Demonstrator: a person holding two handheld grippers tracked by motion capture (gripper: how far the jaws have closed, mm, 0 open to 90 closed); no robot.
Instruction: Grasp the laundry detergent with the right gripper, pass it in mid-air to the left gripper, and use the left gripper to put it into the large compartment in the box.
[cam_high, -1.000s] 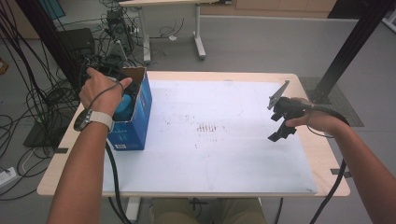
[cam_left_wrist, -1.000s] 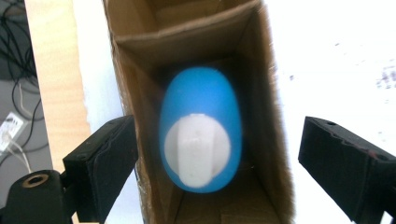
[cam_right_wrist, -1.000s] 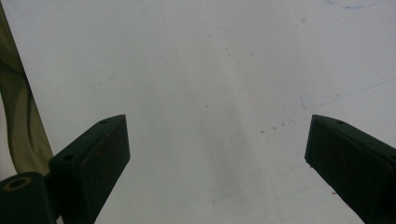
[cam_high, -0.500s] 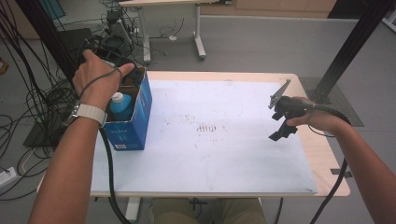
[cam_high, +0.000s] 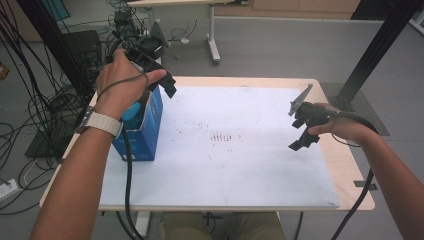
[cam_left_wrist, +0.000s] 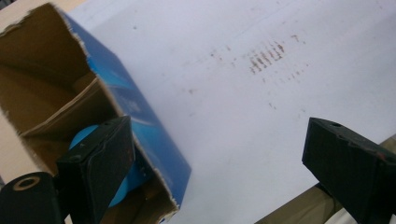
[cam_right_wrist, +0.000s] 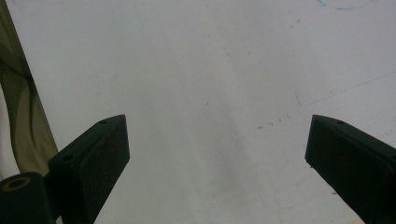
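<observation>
Now, at upper left, the left gripper (cam_high: 167, 85), jaws just opened wide and empty, hangs over the blue box (cam_high: 145, 125) holding the blue-capped bottle (cam_left_wrist: 86, 140), so lift straight clear, while the right gripper (cam_high: 300, 132) waits wide open and empty at right above the surface (cam_high: 240, 165).

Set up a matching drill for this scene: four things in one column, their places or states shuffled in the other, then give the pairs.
1. blue box
2. blue bottle
3. left gripper
4. right gripper

A. open above the white sheet at the table's right side
B. inside the box
C. open above the box
D. top torn open, on the table's left side

Pairs: 1-D, 2-B, 3-C, 4-A
</observation>
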